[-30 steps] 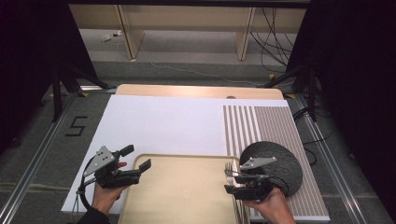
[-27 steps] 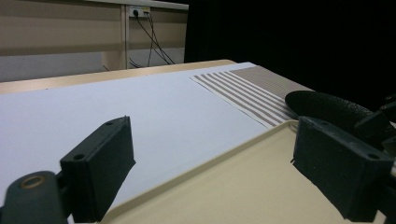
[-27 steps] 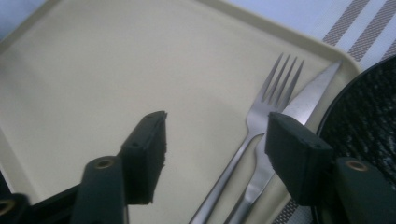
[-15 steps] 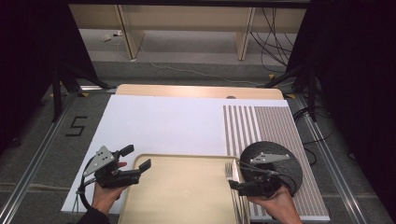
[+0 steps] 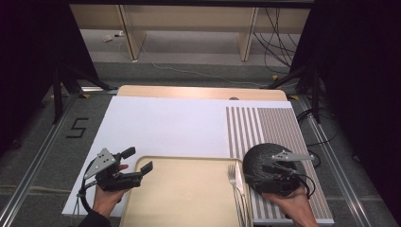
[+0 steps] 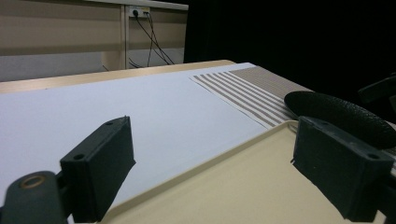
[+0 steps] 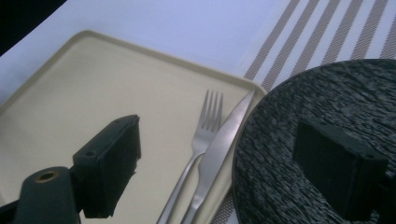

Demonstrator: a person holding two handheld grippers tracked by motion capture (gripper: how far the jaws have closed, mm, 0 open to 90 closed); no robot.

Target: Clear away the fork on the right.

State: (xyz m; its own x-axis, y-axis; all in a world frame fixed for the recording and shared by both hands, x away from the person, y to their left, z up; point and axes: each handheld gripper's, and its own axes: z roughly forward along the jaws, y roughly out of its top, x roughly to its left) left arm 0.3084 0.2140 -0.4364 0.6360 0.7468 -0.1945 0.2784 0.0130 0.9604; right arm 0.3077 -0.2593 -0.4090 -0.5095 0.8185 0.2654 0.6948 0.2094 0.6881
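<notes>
Jaws of the right gripper (image 5: 259, 174) have just been opening and stand spread, nothing pinched, above the dark speckled round plate (image 5: 265, 158). That plate lies on the striped mat just beside the beige tray (image 5: 184, 198). Left gripper (image 5: 142, 161) jaws gape wide over the tray's other edge.
</notes>
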